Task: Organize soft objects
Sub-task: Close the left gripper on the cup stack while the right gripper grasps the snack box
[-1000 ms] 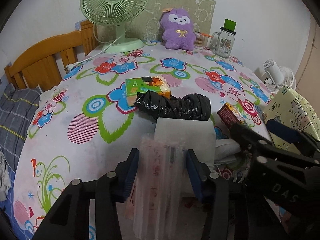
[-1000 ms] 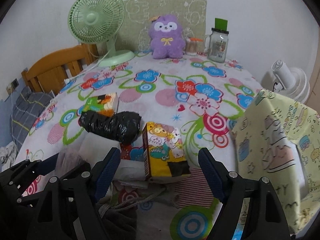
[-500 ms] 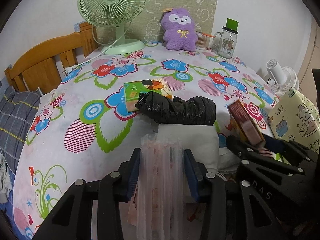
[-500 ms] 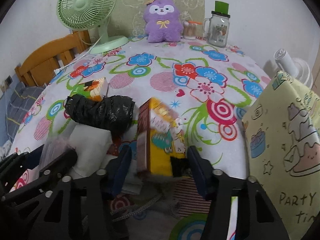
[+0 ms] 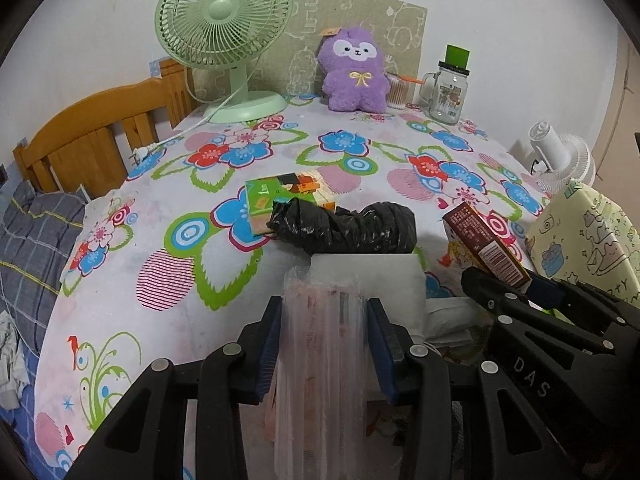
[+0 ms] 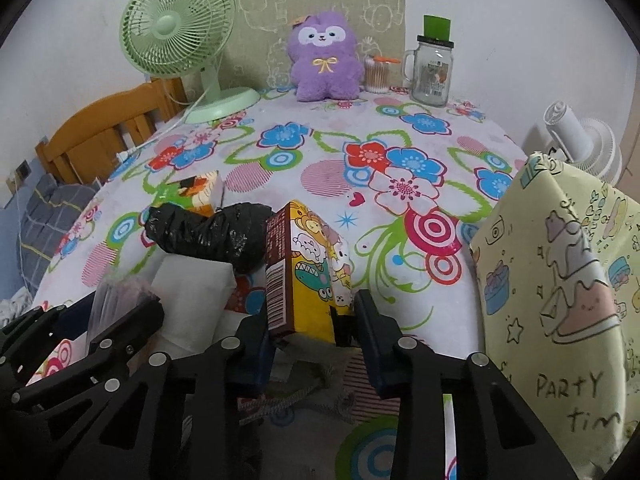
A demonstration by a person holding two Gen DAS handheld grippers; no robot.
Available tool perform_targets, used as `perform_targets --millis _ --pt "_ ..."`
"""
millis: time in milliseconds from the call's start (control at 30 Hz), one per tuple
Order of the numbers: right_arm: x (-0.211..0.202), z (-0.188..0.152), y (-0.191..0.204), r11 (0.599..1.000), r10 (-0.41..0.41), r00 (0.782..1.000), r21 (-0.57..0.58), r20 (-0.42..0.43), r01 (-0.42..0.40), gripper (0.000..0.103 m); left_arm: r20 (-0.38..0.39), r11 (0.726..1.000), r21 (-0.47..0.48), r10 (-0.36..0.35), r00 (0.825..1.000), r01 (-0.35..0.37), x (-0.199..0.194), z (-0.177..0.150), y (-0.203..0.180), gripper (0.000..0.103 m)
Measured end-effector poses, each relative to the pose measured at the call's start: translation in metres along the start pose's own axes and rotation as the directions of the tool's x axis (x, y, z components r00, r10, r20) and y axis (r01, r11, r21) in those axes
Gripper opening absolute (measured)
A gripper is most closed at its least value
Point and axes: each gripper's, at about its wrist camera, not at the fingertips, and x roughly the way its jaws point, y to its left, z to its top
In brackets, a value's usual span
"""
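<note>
1. Left gripper (image 5: 323, 344), my left-hand tool: clamped on a clear plastic packet (image 5: 322, 360) with pinkish contents; both blue pads press its sides. The packet stands on end at 6 o'clock in the left wrist view. The right wrist view shows only its crumpled top (image 6: 120, 296), at 8 o'clock.

2. Right gripper (image 6: 314, 334): jaws closing on a cartoon-printed carton (image 6: 308, 268), yellow face, brown side with a barcode. The carton tilts, and both pads meet its lower end. The left wrist view shows only its brown back (image 5: 484, 244), at 3 o'clock, above the right gripper's black frame.

3. Black plastic bundle (image 5: 348, 228): lying on the tablecloth (image 5: 168, 208) at centre, partly over a green and orange packet (image 5: 280, 196). Both views.

4. White folded pad (image 5: 368, 280): just behind the clear packet, touching the black bundle. Both views.

5. Yellow party bag (image 6: 560, 300): 3 o'clock, large in the right wrist view; the left wrist view catches only an edge.

6. Far end, 12 o'clock: green fan (image 5: 224, 20), purple plush toy (image 5: 354, 72), glass mug (image 5: 446, 88) with a green lid. Both views.

7. Grey drawstring cord (image 6: 296, 396) under my right gripper: right wrist view only.

8. Checked bedding (image 5: 28, 240), 9 o'clock: plainer in the left wrist view.
</note>
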Motion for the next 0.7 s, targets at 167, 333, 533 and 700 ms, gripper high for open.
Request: perform_targets --millis 167,333,533,700 --pt "-0.010 -0.001 0.000 1.000 0.004 1.000 -0.003 0.009 -0.004 0.022 0.019 1.000 0.003 0.001 1.000 -0.001 -0.010 -0.001 -0.003 0.041" --pt "-0.023 -0.002 0.000 1.000 0.010 0.999 0.001 0.036 -0.010 0.022 0.033 1.000 0.009 -0.001 0.999 0.001 -0.018 -0.003 -0.006 0.041" --pt "-0.039 -0.003 0.001 1.000 0.013 0.998 -0.001 0.067 -0.013 0.022 0.058 1.000 0.017 -0.003 0.998 0.002 -0.030 -0.003 -0.011 0.041" --pt "-0.051 -0.003 0.000 1.000 0.013 0.996 -0.002 0.090 -0.013 0.022 0.076 1.000 0.018 -0.003 0.997 0.002 -0.039 -0.002 -0.014 0.042"
